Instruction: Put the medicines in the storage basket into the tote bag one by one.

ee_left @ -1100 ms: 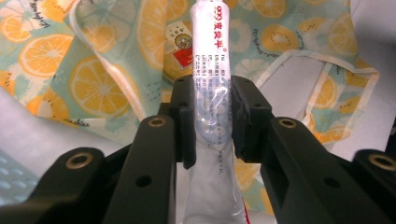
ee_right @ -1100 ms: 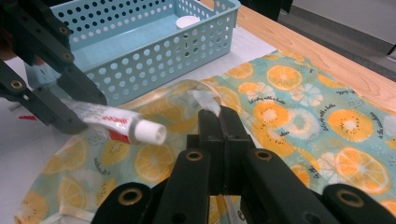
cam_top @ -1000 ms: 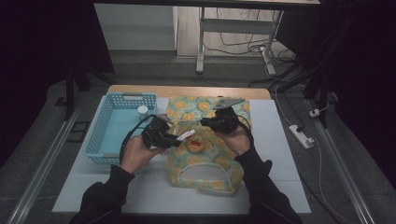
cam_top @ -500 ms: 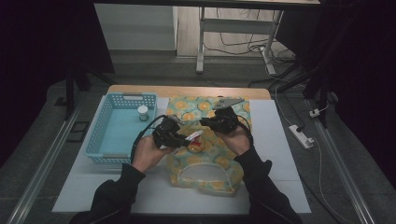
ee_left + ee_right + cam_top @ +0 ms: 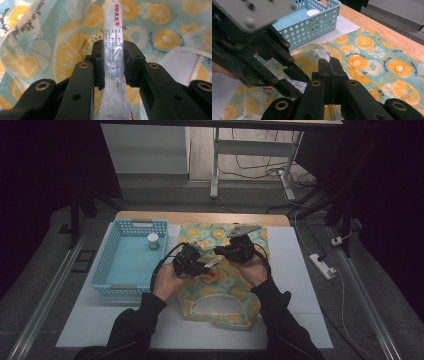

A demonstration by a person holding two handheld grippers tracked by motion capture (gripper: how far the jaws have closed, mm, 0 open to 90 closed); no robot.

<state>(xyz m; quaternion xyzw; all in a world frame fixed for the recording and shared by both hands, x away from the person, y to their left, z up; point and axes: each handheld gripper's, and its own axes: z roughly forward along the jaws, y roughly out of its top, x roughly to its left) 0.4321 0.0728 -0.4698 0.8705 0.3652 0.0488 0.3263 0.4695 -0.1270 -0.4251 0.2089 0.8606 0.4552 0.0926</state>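
Observation:
A pouch [image 5: 235,295] printed with orange slices lies on the white mat, its pale lining showing at the near end. My left gripper [image 5: 207,266] is shut on a white tube [image 5: 113,50] with red print, held over the pouch [image 5: 37,50] with its far end pointing at the fabric. Just to its right, my right gripper [image 5: 220,251] is shut on a raised edge of the pouch [image 5: 322,53]. In the right gripper view its jaws [image 5: 329,62] stand closed together, with the left gripper [image 5: 292,82] and the tube [image 5: 295,86] close by at the left.
A blue perforated basket [image 5: 107,287] stands left of the pouch, with a small white-lidded jar [image 5: 153,240] at its far right corner. The wooden table edge [image 5: 200,217] runs along the back. A power strip [image 5: 322,266] lies off the mat to the right.
My left hand has carried the tube to the right and slightly down, from beside the basket to over the pouch next to the right gripper. The right hand has stayed put.

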